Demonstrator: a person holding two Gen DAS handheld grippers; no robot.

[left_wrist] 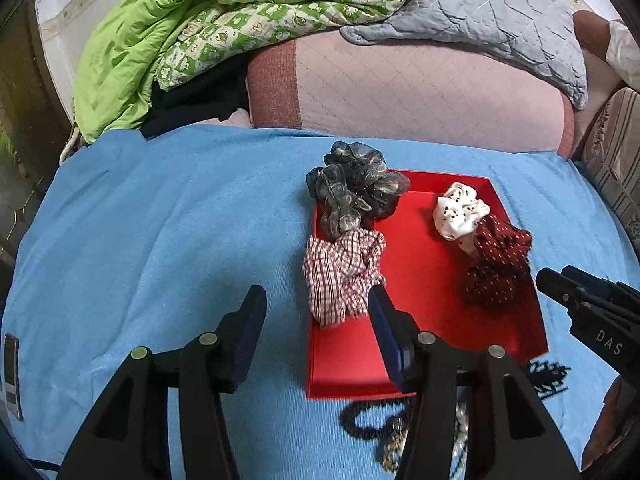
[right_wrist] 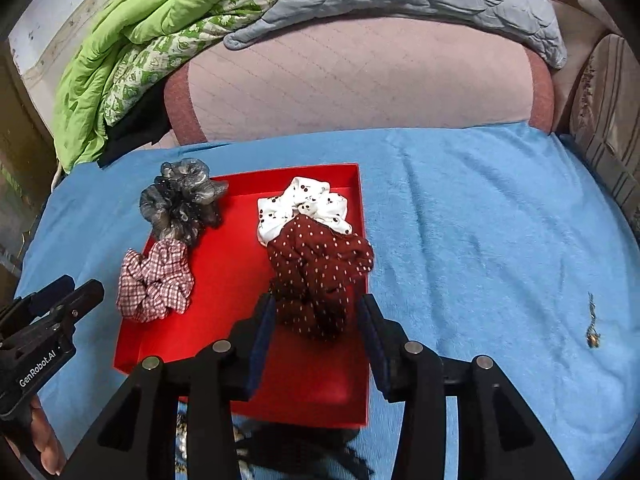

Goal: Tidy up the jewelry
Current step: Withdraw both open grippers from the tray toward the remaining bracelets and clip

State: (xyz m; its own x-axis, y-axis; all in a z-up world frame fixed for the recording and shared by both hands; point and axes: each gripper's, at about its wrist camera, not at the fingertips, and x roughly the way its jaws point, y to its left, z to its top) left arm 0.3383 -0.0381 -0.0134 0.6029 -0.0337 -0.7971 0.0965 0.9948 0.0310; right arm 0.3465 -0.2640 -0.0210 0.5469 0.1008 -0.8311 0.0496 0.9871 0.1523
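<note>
A red tray (left_wrist: 424,292) (right_wrist: 236,272) lies on the blue cloth. In it are a grey sheer scrunchie (left_wrist: 354,188) (right_wrist: 182,200), a red-checked scrunchie (left_wrist: 344,274) (right_wrist: 156,280), a white dotted scrunchie (left_wrist: 460,210) (right_wrist: 304,206) and a dark red dotted scrunchie (left_wrist: 498,262) (right_wrist: 320,272). My left gripper (left_wrist: 316,308) is open and empty, near the checked scrunchie at the tray's left edge. My right gripper (right_wrist: 318,316) is open, its fingers either side of the dark red scrunchie's near end, not closed on it.
A black bead bracelet (left_wrist: 366,420), a pearl strand (left_wrist: 462,436) and a black hair clip (left_wrist: 546,376) lie on the cloth in front of the tray. A small earring (right_wrist: 592,320) lies to the right. Pink cushion (right_wrist: 360,80) and green quilt (left_wrist: 180,40) behind.
</note>
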